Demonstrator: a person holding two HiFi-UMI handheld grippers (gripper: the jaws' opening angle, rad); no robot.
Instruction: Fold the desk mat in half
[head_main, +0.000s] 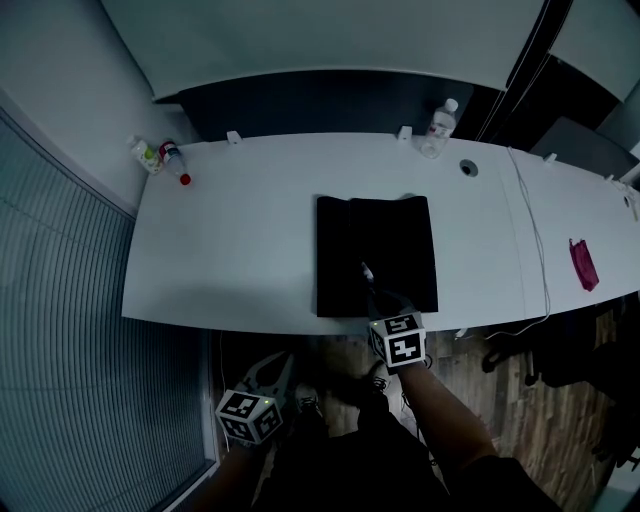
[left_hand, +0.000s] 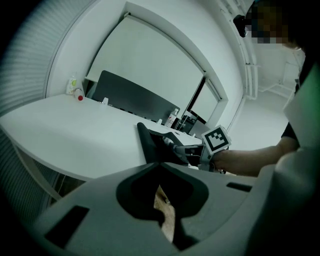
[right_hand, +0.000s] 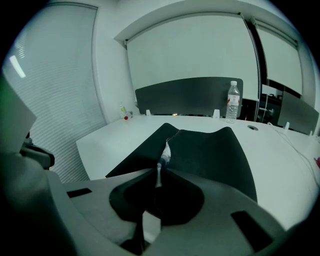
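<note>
Head view: black desk mat (head_main: 377, 255) lies mid-table (head_main: 230, 250). My right gripper (head_main: 366, 272) is clamped on its near edge. My left gripper (head_main: 283, 364) is closed, empty, off the table. Water bottle (head_main: 438, 128) label unreadable.

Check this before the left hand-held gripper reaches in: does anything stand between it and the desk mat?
Nothing visible does. Only bare table lies between the left hand-held gripper and the desk mat.

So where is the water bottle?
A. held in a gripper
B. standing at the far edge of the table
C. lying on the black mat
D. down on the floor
B: the water bottle stands upright near the far edge of the white table, beyond the black desk mat and clear of it.
</note>
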